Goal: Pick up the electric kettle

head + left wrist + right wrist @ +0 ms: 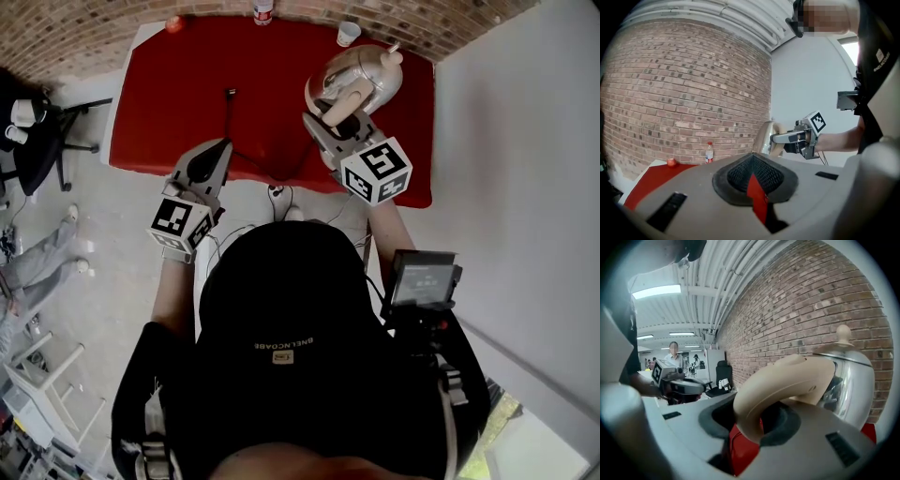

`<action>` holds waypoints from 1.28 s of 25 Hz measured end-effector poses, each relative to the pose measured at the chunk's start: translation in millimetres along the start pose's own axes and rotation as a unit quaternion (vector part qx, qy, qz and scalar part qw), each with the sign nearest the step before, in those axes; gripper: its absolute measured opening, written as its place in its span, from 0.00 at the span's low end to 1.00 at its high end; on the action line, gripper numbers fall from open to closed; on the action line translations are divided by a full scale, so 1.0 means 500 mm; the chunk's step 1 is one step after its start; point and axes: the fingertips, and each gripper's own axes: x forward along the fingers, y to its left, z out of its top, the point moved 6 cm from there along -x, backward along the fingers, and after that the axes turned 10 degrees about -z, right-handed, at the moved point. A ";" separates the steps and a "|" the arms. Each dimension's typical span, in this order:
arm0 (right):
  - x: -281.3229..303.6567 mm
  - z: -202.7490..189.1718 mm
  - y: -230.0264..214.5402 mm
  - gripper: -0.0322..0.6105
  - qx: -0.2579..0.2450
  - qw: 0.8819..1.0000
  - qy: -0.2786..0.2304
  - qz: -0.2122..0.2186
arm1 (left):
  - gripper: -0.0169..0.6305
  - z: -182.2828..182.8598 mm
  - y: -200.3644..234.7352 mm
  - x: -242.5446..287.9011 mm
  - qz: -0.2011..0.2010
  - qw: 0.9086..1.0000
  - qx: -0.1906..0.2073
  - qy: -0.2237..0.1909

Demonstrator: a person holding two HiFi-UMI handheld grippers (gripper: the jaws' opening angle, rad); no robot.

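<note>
The electric kettle [367, 73] is shiny steel with a beige lid knob and a beige loop handle [339, 101]. It hangs above the right end of the red table [187, 103]. My right gripper [330, 120] is shut on that handle; in the right gripper view the handle [787, 380] fills the jaws and the steel body [848, 376] rises behind. My left gripper [223, 148] hovers over the table's front edge, left of the kettle, shut with nothing in it. From the left gripper view I see its closed jaws [752, 161], the kettle [764, 136] and the right gripper [777, 138].
A small bottle [263, 11], a white cup [348, 33] and a red object [174, 23] stand along the table's far edge by the brick wall. A black cable [231, 94] runs across the cloth. A black chair [37, 131] stands left; a white wall stands right.
</note>
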 end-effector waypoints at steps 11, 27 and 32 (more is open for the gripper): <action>-0.030 0.066 0.048 0.24 -0.016 0.995 -0.010 0.098 | 0.03 0.042 0.013 0.041 -0.047 0.998 0.033 0.002; -0.110 0.108 0.078 0.24 -0.075 0.977 -0.026 0.200 | 0.03 0.056 -0.005 0.083 -0.086 0.994 0.062 0.013; -0.118 0.120 0.084 0.25 -0.084 0.972 -0.024 0.216 | 0.03 0.062 -0.001 0.089 -0.092 0.994 0.061 0.018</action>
